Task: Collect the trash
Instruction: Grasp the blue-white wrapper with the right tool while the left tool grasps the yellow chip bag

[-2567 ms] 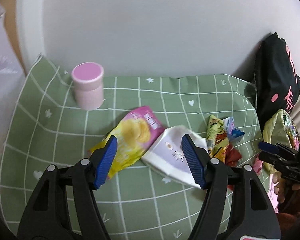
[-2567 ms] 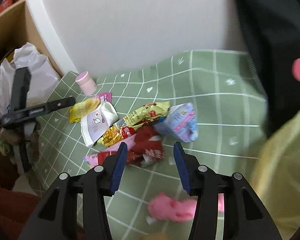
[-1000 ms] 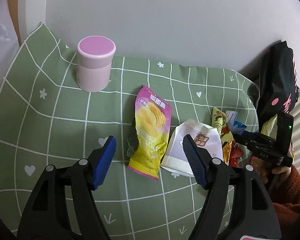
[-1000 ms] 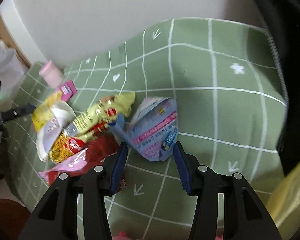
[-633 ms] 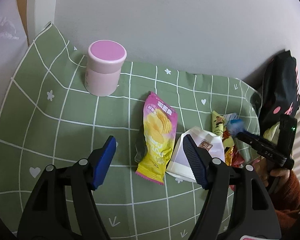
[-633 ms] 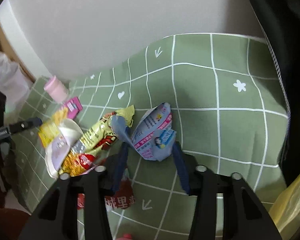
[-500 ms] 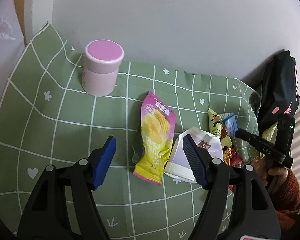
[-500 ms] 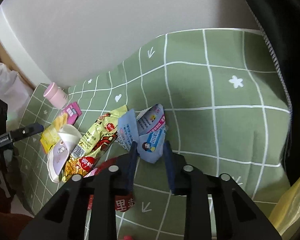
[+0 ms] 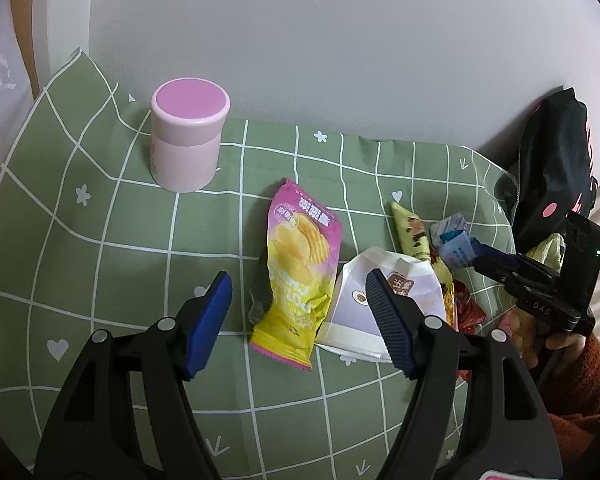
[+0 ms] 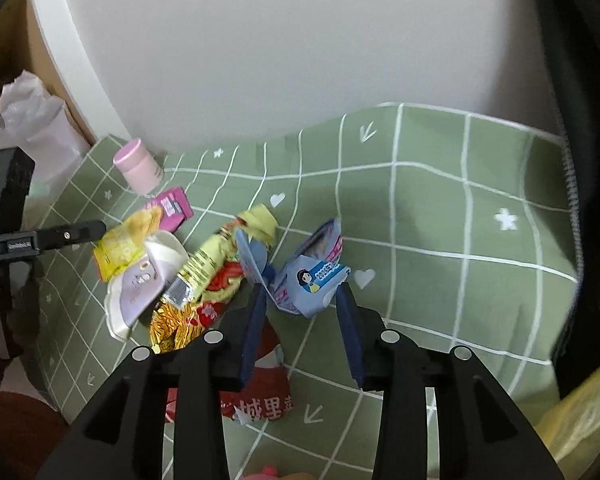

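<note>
My right gripper (image 10: 302, 300) is shut on a crumpled light-blue carton (image 10: 308, 276) and holds it just above the green checked cloth (image 10: 440, 216); the carton also shows in the left wrist view (image 9: 454, 240). My left gripper (image 9: 296, 308) is open and empty, hovering over a yellow-and-pink chip bag (image 9: 298, 276) and a white-and-lilac paper pouch (image 9: 384, 304). Right of them lies a yellow-green wrapper (image 9: 410, 232), with a red wrapper (image 10: 260, 400) below the right gripper.
A pink lidded jar (image 9: 186, 134) stands at the back left of the cloth. A black bag with pink dots (image 9: 552, 176) and a yellow plastic bag (image 10: 580, 420) are at the right. A white wall (image 9: 300, 40) closes the back. White plastic (image 10: 32, 120) lies far left.
My right gripper closed on the light-blue carton and lifted it slightly. The left gripper stayed open, drifting a little over the chip bag.
</note>
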`<action>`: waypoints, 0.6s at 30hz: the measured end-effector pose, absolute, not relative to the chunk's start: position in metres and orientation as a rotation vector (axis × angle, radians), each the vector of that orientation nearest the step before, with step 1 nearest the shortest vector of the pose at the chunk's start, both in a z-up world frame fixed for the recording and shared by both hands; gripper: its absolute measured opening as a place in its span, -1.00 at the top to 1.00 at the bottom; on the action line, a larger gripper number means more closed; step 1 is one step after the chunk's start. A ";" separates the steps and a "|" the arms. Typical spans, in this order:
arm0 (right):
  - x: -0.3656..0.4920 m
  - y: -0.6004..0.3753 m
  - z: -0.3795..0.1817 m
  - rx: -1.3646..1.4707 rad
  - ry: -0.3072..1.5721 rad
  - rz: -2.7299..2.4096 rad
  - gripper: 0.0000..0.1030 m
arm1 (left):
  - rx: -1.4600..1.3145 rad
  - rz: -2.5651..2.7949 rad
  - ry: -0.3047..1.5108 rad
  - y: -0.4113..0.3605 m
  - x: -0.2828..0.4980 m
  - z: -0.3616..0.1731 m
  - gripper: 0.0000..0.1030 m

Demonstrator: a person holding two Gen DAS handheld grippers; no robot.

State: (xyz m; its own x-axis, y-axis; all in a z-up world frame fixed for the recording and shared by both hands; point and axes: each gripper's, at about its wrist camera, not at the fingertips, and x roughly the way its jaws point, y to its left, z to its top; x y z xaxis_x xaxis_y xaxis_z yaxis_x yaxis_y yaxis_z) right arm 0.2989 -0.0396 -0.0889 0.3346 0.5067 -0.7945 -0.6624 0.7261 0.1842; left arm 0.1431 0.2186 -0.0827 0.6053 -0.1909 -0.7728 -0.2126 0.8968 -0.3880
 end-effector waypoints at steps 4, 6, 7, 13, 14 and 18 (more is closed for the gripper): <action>0.309 -0.031 -0.102 -0.176 1.004 0.752 0.31 | -0.472 0.011 0.938 0.218 0.143 -0.084 -0.28; 0.314 -0.034 -0.103 -0.131 1.013 0.740 0.14 | -0.467 0.011 0.940 0.217 0.144 -0.084 -0.28; 0.317 -0.036 -0.101 -0.108 1.008 0.735 0.10 | -0.467 0.011 0.941 0.217 0.143 -0.084 -0.28; 0.329 -0.038 -0.109 -0.084 1.056 0.702 0.32 | -0.478 0.015 0.942 0.220 0.143 -0.085 -0.28; 0.328 -0.038 -0.108 -0.085 1.059 0.704 0.56 | -0.477 0.016 0.942 0.220 0.143 -0.085 -0.28; 0.313 -0.030 -0.098 -0.174 1.031 0.727 0.89 | -0.478 0.014 0.937 0.221 0.143 -0.085 -0.28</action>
State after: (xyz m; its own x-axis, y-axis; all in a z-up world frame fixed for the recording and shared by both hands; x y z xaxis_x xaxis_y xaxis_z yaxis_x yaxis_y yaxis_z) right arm 0.3131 -0.0298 -0.0980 0.3064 0.4677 -0.8291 -0.6239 0.7565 0.1962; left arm 0.1426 0.2212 -0.0850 0.5997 -0.1926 -0.7767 -0.2158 0.8957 -0.3887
